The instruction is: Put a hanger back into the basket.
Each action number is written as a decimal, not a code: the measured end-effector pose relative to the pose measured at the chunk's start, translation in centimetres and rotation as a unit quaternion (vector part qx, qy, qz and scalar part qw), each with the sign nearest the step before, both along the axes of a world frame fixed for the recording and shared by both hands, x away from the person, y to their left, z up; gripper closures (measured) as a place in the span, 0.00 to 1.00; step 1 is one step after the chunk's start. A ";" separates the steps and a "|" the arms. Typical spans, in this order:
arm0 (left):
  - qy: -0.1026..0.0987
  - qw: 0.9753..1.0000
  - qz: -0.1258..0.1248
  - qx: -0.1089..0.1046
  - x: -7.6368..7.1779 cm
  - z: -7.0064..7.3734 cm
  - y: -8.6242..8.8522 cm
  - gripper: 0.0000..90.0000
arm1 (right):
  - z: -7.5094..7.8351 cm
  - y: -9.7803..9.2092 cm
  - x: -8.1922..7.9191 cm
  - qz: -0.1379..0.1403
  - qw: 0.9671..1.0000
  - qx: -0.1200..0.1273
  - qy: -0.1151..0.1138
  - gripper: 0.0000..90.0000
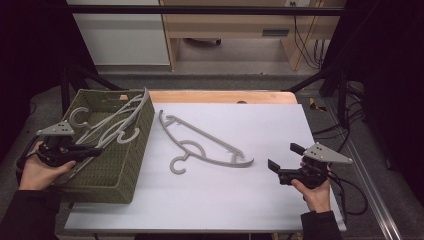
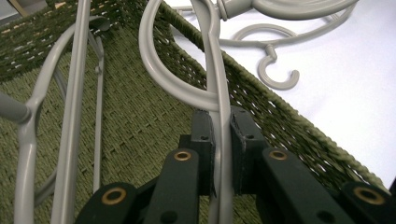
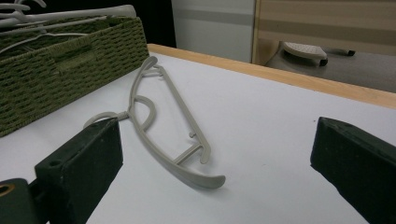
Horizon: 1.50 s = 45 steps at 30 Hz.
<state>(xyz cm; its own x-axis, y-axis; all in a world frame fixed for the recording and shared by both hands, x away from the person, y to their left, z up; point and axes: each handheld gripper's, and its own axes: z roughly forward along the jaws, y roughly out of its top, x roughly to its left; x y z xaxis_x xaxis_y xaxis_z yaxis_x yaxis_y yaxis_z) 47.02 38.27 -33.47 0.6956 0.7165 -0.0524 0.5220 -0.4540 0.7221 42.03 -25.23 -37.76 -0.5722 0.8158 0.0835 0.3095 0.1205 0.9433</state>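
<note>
Dim room, table on grey floor
White table top [image 1: 260, 130] with wooden far edge [image 1: 220, 96]; white cabinet [image 1: 120, 35] far left, wooden furniture [image 1: 240, 25] far centre, cables [image 1: 307, 45] far right.

You're at a lab recording rig, black metal frame bars [image 1: 200, 10] around your white-topped wooden table [image 1: 260, 200], loose black cables [image 1: 307, 47] on the grey floor [image 1: 240, 62] behind.
</note>
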 end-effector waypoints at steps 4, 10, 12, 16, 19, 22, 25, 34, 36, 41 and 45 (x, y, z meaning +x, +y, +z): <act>0.004 1.000 -0.001 0.003 0.4 -0.6 -0.3 0.90 | 0.0 -0.1 0.0 0.001 1.000 -0.001 0.000 0.03; 0.000 1.000 0.007 -0.011 -0.2 -1.1 0.9 0.90 | 0.1 -0.1 -0.1 0.002 1.000 0.001 0.000 0.03; 0.001 1.000 0.016 -0.009 -0.2 -1.2 1.7 0.90 | 0.0 -0.1 0.0 0.002 1.000 0.000 0.000 0.03; 0.008 1.000 0.016 -0.017 -0.1 -1.4 2.1 0.90 | 0.0 0.0 0.0 0.002 1.000 -0.001 0.000 0.03; 0.018 1.000 0.014 -0.010 0.0 -1.7 1.8 0.90 | 0.0 -0.1 0.0 0.001 1.000 -0.002 0.000 0.03; 0.023 1.000 0.012 -0.011 0.1 -1.8 1.8 0.90 | 0.0 0.0 0.0 0.000 1.000 -0.001 0.001 0.03; 0.024 1.000 0.013 -0.010 0.1 -2.0 1.7 0.90 | 0.0 -0.1 0.0 0.002 1.000 -0.001 0.000 0.03; 0.006 0.999 0.034 -0.013 -0.1 -0.9 2.2 0.89 | 0.0 0.0 0.0 0.001 1.000 0.000 0.000 0.03; 0.004 0.999 0.038 -0.011 -0.2 -1.0 2.2 0.89 | 0.0 -0.1 0.0 0.002 1.000 -0.001 0.001 0.03; -0.007 0.998 0.062 -0.009 -0.5 -1.1 2.6 0.87 | 0.0 0.0 0.0 0.001 1.000 0.000 0.001 0.03; -0.010 0.996 0.088 0.006 -0.3 -1.3 2.8 0.87 | 0.0 0.0 0.0 0.002 1.000 -0.002 0.003 0.03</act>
